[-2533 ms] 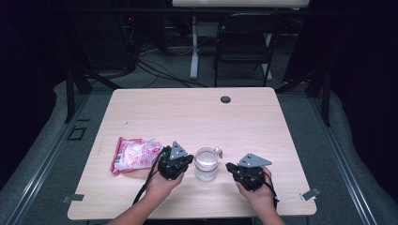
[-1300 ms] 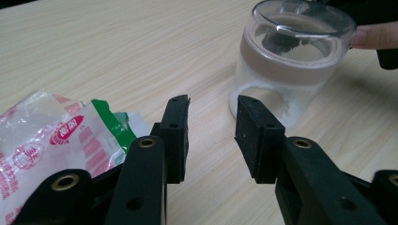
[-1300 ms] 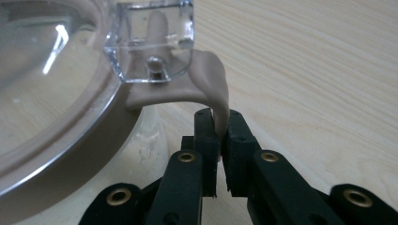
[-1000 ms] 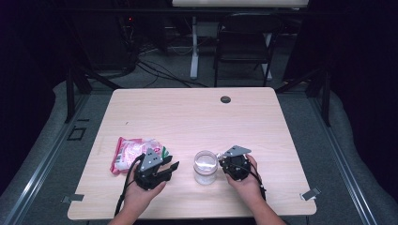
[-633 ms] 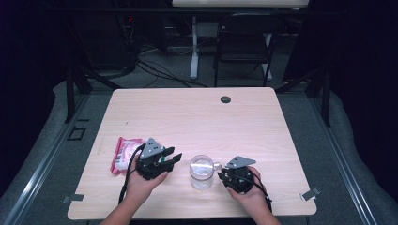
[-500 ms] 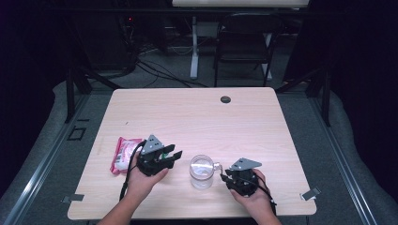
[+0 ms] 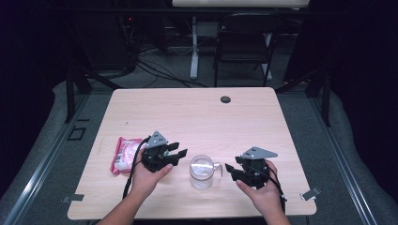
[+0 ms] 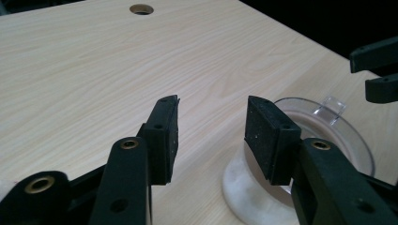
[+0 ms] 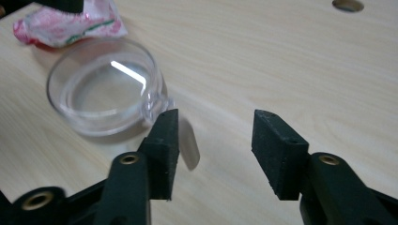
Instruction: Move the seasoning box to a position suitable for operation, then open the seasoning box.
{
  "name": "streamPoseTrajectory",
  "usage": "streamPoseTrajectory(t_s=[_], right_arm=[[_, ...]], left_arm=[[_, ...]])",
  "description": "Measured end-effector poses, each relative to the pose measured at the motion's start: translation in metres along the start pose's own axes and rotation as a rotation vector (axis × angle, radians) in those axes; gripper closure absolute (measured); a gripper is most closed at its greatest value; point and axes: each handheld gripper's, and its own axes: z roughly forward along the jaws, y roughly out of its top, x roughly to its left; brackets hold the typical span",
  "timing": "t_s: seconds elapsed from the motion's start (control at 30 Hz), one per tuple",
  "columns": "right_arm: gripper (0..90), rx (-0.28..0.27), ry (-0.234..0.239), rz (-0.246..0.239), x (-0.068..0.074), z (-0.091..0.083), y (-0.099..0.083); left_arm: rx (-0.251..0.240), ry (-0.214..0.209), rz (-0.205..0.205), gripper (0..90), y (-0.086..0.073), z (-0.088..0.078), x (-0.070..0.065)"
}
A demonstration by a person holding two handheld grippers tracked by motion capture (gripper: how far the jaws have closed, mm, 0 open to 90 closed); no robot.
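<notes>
Near the desk's (image 7: pixel 197 117) front edge, around six o'clock, stands a clear glass mug (image 7: pixel 202 171), upright, its handle pointing toward three o'clock at the right gripper (image 7: pixel 230 169). That gripper's jaws have just been opening and stand apart with nothing between them, clear of the handle. The left gripper (image 7: pixel 180 151), at the mug's nine o'clock, has also been opening and grips nothing. A pink snack packet (image 7: pixel 124 154) lies farther out at nine. I'd approach level and slowly; thin glass tips easily.
</notes>
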Motion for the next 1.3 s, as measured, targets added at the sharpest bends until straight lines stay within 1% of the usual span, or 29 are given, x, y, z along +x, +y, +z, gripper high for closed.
streamPoseTrajectory(t_s=[0.03, 0.07, 0.1, 0.13, 0.17, 0.2, 0.23, 0.27, 0.33, 0.4, 0.47, 0.53, 0.57, 0.67, 0.8, 0.87, 1.03, 1.1, 1.13, 1.23, 1.3], right_arm=[[50.3, 0.000, 0.000, 0.000, 0.000, 0.000, 0.000], [48.7, -0.009, 0.012, 0.002, -0.001, 0.001, 0.008], [48.7, -0.009, 0.012, 0.002, -0.001, 0.001, 0.008], [46.9, -0.018, 0.024, 0.010, 0.000, 0.002, 0.015], [46.9, -0.018, 0.024, 0.010, 0.000, 0.002, 0.015], [47.0, -0.028, 0.026, 0.010, 0.003, 0.005, 0.020], [47.0, -0.028, 0.026, 0.010, 0.003, 0.005, 0.020], [47.3, -0.034, 0.029, 0.013, 0.004, 0.006, 0.022], [52.5, -0.026, 0.035, -0.008, 0.009, 0.012, 0.024], [56.8, -0.012, 0.045, -0.010, 0.013, 0.014, 0.023], [61.3, -0.003, 0.031, -0.018, 0.016, 0.016, 0.021], [65.0, -0.009, 0.008, -0.015, 0.018, 0.016, 0.019], [68.3, -0.017, 0.002, 0.004, 0.018, 0.016, 0.018], [73.1, -0.020, 0.017, 0.061, 0.015, 0.015, 0.016], [77.0, -0.019, 0.051, 0.104, 0.014, 0.011, 0.017], [77.8, -0.008, 0.066, 0.109, 0.014, 0.011, 0.018], [79.0, 0.005, 0.068, 0.104, 0.016, 0.019, 0.018], [80.3, 0.011, 0.071, 0.097, 0.018, 0.021, 0.018], [81.2, 0.011, 0.071, 0.096, 0.019, 0.022, 0.018], [82.7, 0.029, 0.066, 0.087, 0.019, 0.023, 0.018], [83.2, 0.028, 0.071, 0.093, 0.019, 0.024, 0.018]], left_arm=[[0.000, 0.000, 0.000, 54.0, 0.000, 0.000, 0.000], [-0.001, -0.015, -0.014, 53.6, -0.001, 0.000, 0.001], [-0.001, -0.015, -0.014, 53.5, -0.001, 0.000, 0.001], [0.004, -0.017, -0.014, 53.3, -0.001, 0.000, 0.001], [0.004, -0.015, -0.011, 53.3, -0.002, 0.000, 0.001], [0.001, -0.006, 0.005, 53.4, -0.004, 0.001, 0.000], [0.001, -0.006, 0.005, 53.4, -0.004, 0.001, 0.000], [0.008, -0.003, 0.015, 53.4, -0.005, 0.002, -0.001], [0.030, -0.001, 0.037, 55.2, -0.006, 0.003, -0.004], [0.047, -0.004, 0.050, 58.0, -0.007, 0.003, -0.006], [0.051, -0.004, 0.064, 60.7, -0.009, 0.004, -0.008], [0.058, -0.013, 0.070, 63.3, -0.011, 0.004, -0.009], [0.063, -0.023, 0.066, 64.6, -0.011, 0.004, -0.009], [0.069, -0.036, 0.060, 68.3, -0.013, 0.003, -0.009], [0.080, -0.047, 0.083, 74.3, -0.015, 0.003, -0.012], [0.093, -0.051, 0.095, 76.3, -0.016, 0.003, -0.014], [0.078, -0.052, 0.124, 76.1, -0.018, 0.000, -0.017], [0.072, -0.043, 0.140, 77.0, -0.019, -0.001, -0.018], [0.070, -0.052, 0.139, 78.0, -0.019, -0.001, -0.019], [0.088, -0.055, 0.144, 80.6, -0.021, -0.002, -0.020], [0.100, -0.060, 0.145, 82.3, -0.022, -0.002, -0.020]])
